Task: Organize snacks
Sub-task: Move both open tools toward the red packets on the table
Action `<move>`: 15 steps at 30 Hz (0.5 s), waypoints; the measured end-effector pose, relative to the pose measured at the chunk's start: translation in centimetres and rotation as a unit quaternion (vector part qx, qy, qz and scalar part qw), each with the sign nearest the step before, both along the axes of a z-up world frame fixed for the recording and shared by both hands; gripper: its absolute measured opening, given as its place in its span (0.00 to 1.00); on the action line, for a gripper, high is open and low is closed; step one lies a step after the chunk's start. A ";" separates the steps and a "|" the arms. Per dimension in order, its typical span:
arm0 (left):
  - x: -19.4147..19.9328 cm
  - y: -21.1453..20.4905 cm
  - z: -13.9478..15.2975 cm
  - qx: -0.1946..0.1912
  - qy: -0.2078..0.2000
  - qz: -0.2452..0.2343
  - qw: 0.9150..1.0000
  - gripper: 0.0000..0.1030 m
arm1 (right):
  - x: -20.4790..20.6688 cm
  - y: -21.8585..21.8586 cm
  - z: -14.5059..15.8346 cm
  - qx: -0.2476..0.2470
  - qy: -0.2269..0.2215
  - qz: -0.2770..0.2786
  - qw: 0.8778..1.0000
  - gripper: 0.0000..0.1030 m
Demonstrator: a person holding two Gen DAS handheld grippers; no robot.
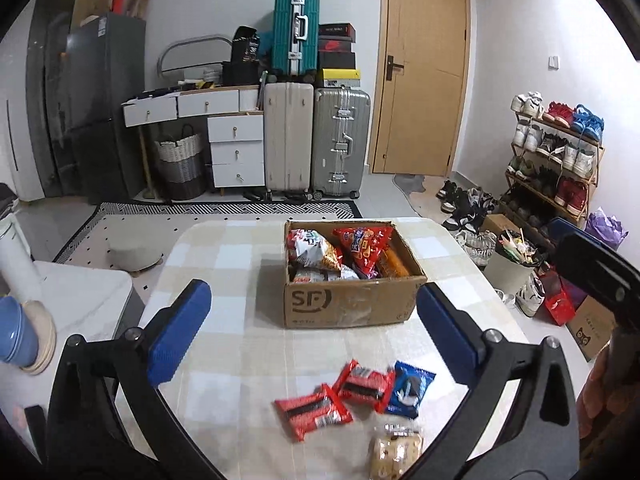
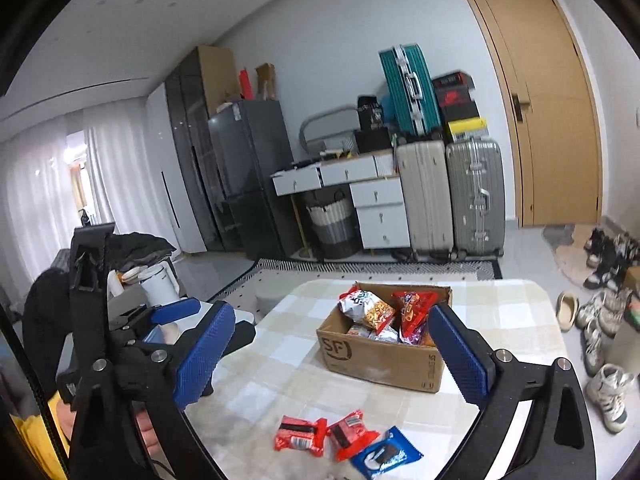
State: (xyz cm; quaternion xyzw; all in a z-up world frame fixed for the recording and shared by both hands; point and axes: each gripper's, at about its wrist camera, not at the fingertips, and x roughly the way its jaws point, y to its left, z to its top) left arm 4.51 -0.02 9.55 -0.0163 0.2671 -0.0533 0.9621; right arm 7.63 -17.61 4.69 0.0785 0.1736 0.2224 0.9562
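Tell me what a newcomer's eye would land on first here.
The open cardboard box stuffed with bright snack bags, mid-table on the checked cloth. Nearer the cameras lie two red packets and a blue packet, loose on the cloth. Both grippers, left and right, stand open and empty.

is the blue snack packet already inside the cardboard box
No, the blue packet lies on the table beside two red packets, in front of the cardboard box.

Gripper (image 2: 334, 354) wide, snack box (image 2: 384, 354), packets (image 2: 347, 438)
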 end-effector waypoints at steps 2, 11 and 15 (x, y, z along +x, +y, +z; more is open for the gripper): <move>-1.8 0.6 0.3 -0.003 -0.009 0.008 1.000 1.00 | -1.8 0.4 -0.2 -0.003 -0.015 0.004 1.000 0.99; -8.0 2.5 -1.9 -0.015 -0.015 0.025 0.999 1.00 | -7.3 0.6 -3.2 0.018 -0.026 -0.010 0.999 0.99; -9.6 3.3 -3.3 -0.026 -0.016 0.027 0.999 1.00 | -8.5 1.2 -4.4 -0.005 -0.029 -0.021 0.999 0.99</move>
